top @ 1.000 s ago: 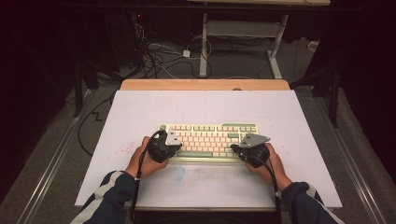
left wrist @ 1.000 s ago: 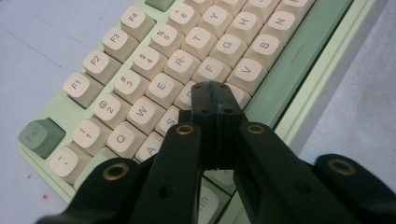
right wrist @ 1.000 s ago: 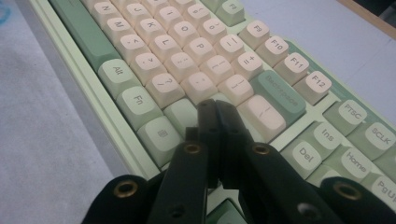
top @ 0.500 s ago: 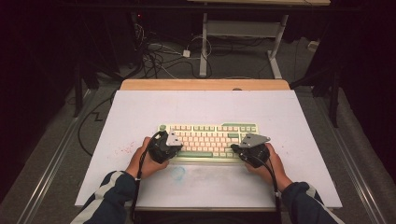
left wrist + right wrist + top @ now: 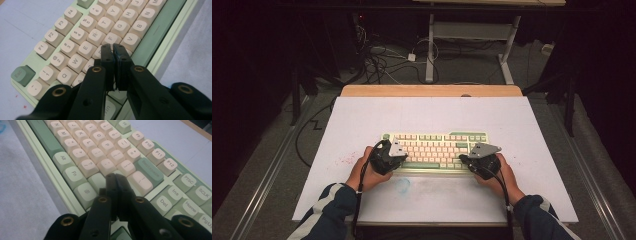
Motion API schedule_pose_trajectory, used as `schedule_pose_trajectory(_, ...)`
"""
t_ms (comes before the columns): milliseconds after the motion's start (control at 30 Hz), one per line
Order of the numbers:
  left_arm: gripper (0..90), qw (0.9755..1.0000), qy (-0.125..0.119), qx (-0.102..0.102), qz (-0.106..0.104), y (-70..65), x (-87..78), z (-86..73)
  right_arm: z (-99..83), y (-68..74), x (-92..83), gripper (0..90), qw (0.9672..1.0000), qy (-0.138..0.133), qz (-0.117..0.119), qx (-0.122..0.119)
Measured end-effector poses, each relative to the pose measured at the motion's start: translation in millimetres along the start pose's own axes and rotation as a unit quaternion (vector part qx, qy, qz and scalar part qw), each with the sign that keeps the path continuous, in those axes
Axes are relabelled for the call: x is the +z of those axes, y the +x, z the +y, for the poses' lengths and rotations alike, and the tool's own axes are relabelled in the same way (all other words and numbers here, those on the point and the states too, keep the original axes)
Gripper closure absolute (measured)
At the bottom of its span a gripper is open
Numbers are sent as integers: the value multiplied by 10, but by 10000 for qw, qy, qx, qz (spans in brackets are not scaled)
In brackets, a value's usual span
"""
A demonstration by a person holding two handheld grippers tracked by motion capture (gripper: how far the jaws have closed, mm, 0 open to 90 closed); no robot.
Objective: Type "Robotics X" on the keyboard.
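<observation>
Nothing has visibly shifted since the earlier frames: both hands rest where they were at the two ends of the keyboard, though the left claw's jaws have just been opening by a hair, with nothing between them. That claw hangs over the keyboard's left half, its tips just above the cream keys near the D and C, beside the V key and just up from the green space bar; a thin slit shows between its black jaws, which stand all but together and grip nothing. Over the keyboard's right end, the right claw has its jaws pressed together with nothing between them, its tips above the keys just below the Backspace key and beside the tall cream Enter key. From the high view, the keyboard lies flat near the middle of the white tabletop, a little toward the person's edge, with a faint blue smudge on the sheet just in front of the keyboard's left half and a scatter of red specks off its left end.
</observation>
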State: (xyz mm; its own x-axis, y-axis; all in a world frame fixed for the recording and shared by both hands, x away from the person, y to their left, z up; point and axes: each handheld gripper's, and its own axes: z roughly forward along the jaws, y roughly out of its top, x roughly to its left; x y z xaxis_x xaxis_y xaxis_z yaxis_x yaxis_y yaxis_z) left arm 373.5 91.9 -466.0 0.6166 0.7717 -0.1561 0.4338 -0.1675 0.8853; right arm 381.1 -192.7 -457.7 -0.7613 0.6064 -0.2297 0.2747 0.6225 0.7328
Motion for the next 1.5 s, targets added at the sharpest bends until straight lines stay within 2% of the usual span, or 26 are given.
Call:
schedule_pose_trajectory(200,806,9999,-116,41,38,3,-16,21,19,11,-8,878,10000,-24,-12,-20)
schedule_pose_trajectory(400,707,9992,-360,57,174,31,-36,57,78,6,-80,849,9994,-323,-80,59)
schedule_pose_trajectory(533,669,9984,-516,83,193,25,-62,78,106,-19,-128,809,9986,-497,-101,157)
schedule_pose_trajectory(600,654,9983,-557,64,127,17,-76,87,120,-25,-148,797,9983,-549,-108,175)
schedule_pose_trajectory(700,594,9978,-639,92,153,12,-79,92,132,-27,-166,739,9978,-616,-141,199)
schedule_pose_trajectory(867,480,9967,-777,139,210,-2,-87,102,142,-20,-175,568,9972,-668,-219,242)
schedule_pose_trajectory(1167,255,9951,-950,74,267,-8,-83,108,160,37,-175,289,9947,-822,-553,257)
schedule_pose_trajectory(1300,194,9949,-986,56,227,-16,-85,109,160,35,-169,208,9936,-862,-637,350)
schedule_pose_trajectory(1500,164,9948,-978,106,266,-29,-78,98,161,40,-167,173,9918,-940,-762,419)
